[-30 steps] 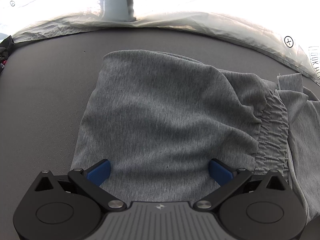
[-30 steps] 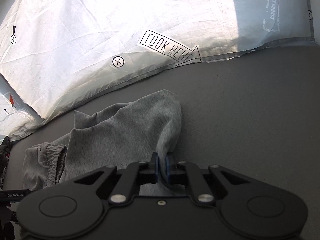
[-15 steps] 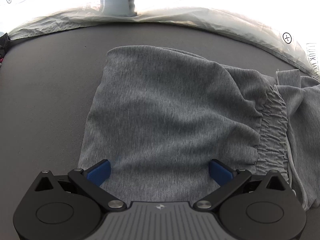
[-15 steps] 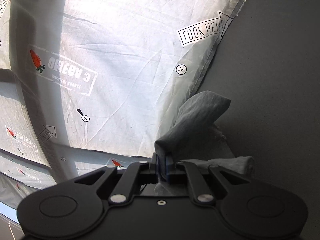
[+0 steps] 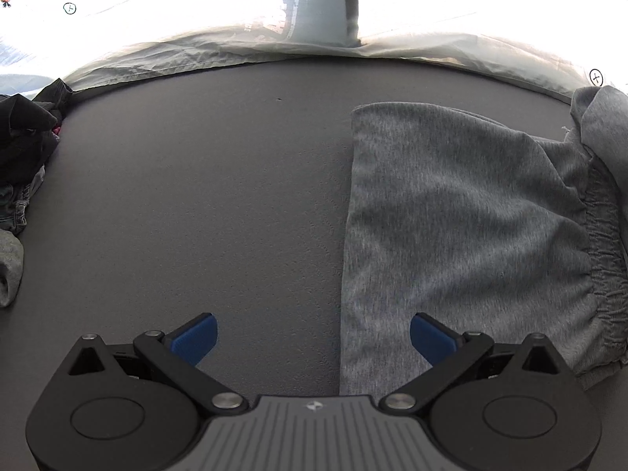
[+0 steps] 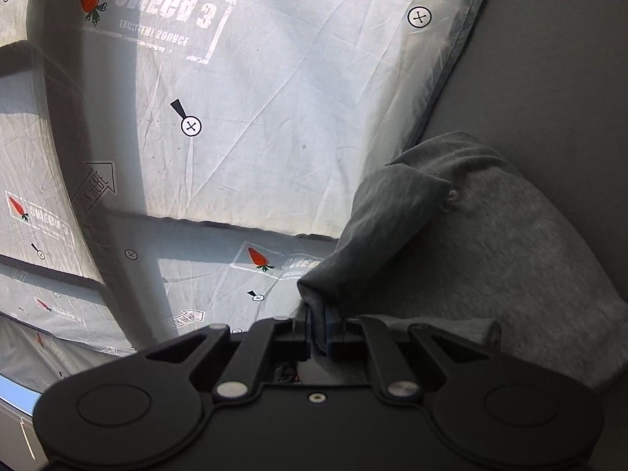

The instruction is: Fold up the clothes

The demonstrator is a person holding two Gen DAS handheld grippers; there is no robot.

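One grey garment (image 5: 471, 212), a pair of sweat shorts or trousers by its gathered elastic waistband (image 5: 604, 259), is the item under work. It lies on a dark grey surface (image 5: 204, 204) ahead and to the right of the left gripper (image 5: 313, 337). Its straight left edge runs forward from just inside the gripper's right blue pad (image 5: 431, 337). That pad sits over the cloth; the left pad is over bare surface.

The left gripper is released, jaws spread wide, nothing between them.

The right gripper (image 6: 318, 324) is clenched on a fold of the same grey garment (image 6: 490, 259). The cloth rises out of the closed jaws and bunches up ahead and to the right of the tool, with a pointed corner projecting forward. Whether the bulk beyond rests on the surface or hangs cannot be told from this view.

Only the left wrist view shows the flat spread of the garment, the waistband, and a heap of dark clothes (image 5: 23, 149) at the far left edge of the surface. In it, a raised grey fold (image 5: 600, 117) sits at the far right.

Only the right wrist view shows the pinch itself, and a wide stretch of the white printed sheet (image 6: 235, 117) ahead and left of the tool, bearing carrot marks, crossed circles and arrow labels. The left wrist view catches only the sheet's glaring lower hem (image 5: 196, 51) beyond the surface.
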